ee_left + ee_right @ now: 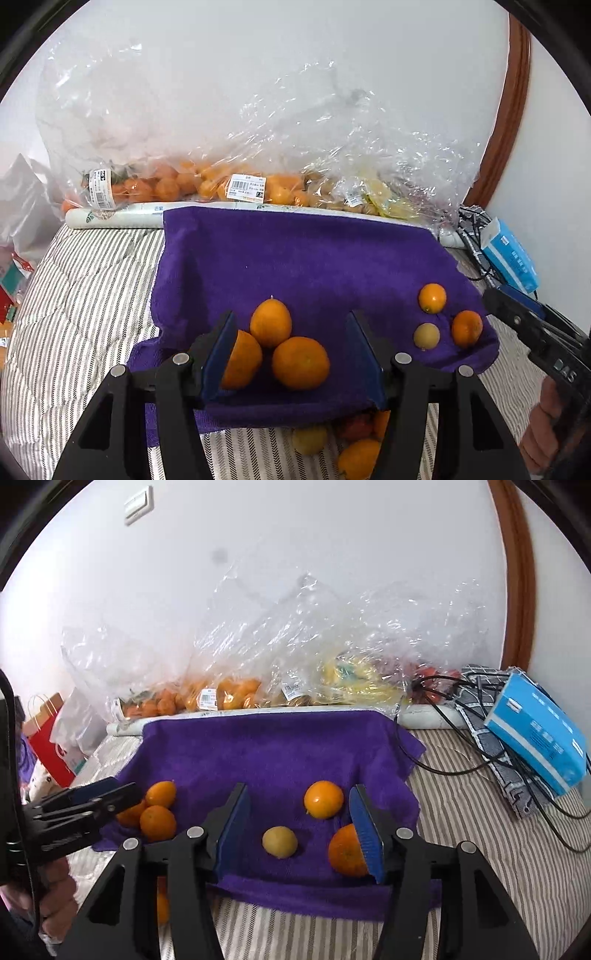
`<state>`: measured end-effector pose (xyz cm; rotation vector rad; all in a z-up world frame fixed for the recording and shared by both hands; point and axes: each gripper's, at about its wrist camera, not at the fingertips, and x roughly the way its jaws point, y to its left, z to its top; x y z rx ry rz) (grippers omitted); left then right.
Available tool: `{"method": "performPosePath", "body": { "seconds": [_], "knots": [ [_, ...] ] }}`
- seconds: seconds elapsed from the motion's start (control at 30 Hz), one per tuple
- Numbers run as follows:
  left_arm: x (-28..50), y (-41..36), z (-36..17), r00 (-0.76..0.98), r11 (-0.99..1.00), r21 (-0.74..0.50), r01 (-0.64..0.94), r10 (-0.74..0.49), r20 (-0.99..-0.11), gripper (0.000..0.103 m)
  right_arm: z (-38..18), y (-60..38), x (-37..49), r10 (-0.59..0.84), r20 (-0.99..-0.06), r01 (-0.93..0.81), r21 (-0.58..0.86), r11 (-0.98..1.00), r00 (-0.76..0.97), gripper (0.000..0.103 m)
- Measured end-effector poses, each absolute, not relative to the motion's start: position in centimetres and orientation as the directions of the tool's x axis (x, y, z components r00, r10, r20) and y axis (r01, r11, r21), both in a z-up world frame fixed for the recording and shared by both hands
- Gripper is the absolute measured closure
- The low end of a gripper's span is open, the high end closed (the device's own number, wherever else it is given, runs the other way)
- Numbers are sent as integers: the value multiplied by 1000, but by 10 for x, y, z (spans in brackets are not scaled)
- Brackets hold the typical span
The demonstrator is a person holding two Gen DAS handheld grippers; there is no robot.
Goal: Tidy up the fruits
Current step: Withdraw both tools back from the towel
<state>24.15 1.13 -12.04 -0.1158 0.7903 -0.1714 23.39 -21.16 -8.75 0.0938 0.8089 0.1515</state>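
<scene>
A purple towel lies on striped bedding. In the left wrist view three oranges huddle together on it. My left gripper stands open around them, its left finger in front of one orange and no pad pressing. To the right lie two smaller oranges and a pale yellow fruit. My right gripper is open over that group: the yellow fruit sits between the fingers and an orange is partly behind the right finger. A hand holds each gripper.
Clear plastic bags of oranges and yellow fruit line the wall behind the towel. A blue tissue box and black cables lie at the right. More loose fruit sits by the towel's near edge. A red paper bag stands at the left.
</scene>
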Motion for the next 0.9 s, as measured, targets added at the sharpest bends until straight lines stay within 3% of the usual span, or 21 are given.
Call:
{"method": "performPosePath", "body": {
  "seconds": [0.37, 0.9],
  "knots": [
    [201, 29, -89, 710, 995, -69, 68, -97, -698, 45, -46, -194, 183, 147, -699, -137, 72, 988, 700, 46],
    [133, 92, -85, 722, 991, -131, 27, -110, -683, 45, -75, -166, 154, 194, -769, -135, 141, 981, 609, 47]
  ]
}}
